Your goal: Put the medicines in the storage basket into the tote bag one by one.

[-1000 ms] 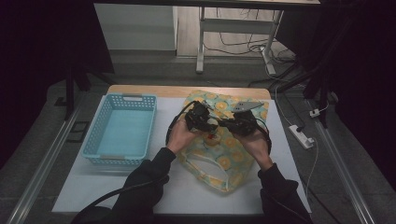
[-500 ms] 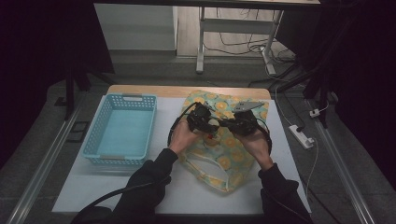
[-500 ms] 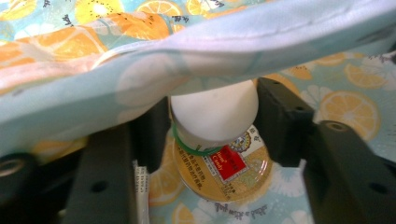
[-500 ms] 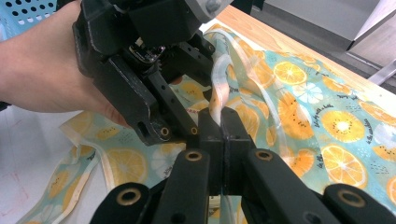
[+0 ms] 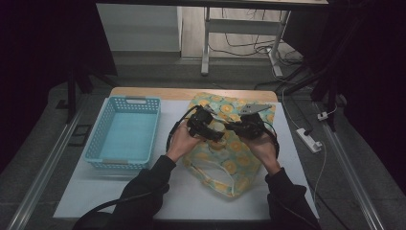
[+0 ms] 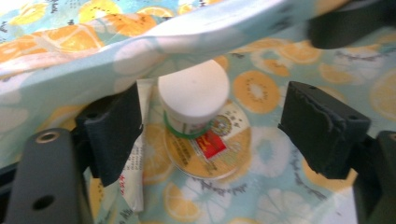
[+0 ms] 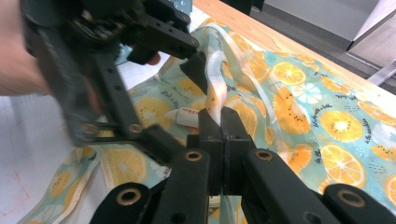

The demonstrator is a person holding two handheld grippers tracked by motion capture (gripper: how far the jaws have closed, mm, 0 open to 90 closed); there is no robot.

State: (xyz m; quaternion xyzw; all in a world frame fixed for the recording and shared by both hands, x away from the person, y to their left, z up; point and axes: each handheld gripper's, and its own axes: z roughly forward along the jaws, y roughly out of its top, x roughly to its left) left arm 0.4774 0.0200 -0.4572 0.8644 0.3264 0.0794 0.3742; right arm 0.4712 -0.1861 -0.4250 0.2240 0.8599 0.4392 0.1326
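Note:
A cloth bag [image 5: 230, 160] printed with orange slices lies on the white table. My right gripper [image 7: 220, 119] is shut on the bag's rim strip [image 7: 215, 74] and holds it lifted. My left gripper [image 6: 210, 107] stands open inside the bag's mouth, its pads either side of a white-capped bottle [image 6: 194, 91] with a yellow and red label. Neither pad touches the bottle. A white tube [image 6: 133, 172] lies beside the bottle, behind the left pad. In the high view both grippers, left [image 5: 210, 132] and right [image 5: 237, 127], meet over the bag's upper middle.
A light blue plastic basket [image 5: 98, 139] stands on the table's left, nothing seen in it. The table's wooden far edge [image 5: 158, 92] runs behind basket and bag. A power strip [image 5: 310, 140] lies on the floor to the right.
Both hands stay over the bag; the left gripper has crept slightly down and right, deeper into the bag's mouth.

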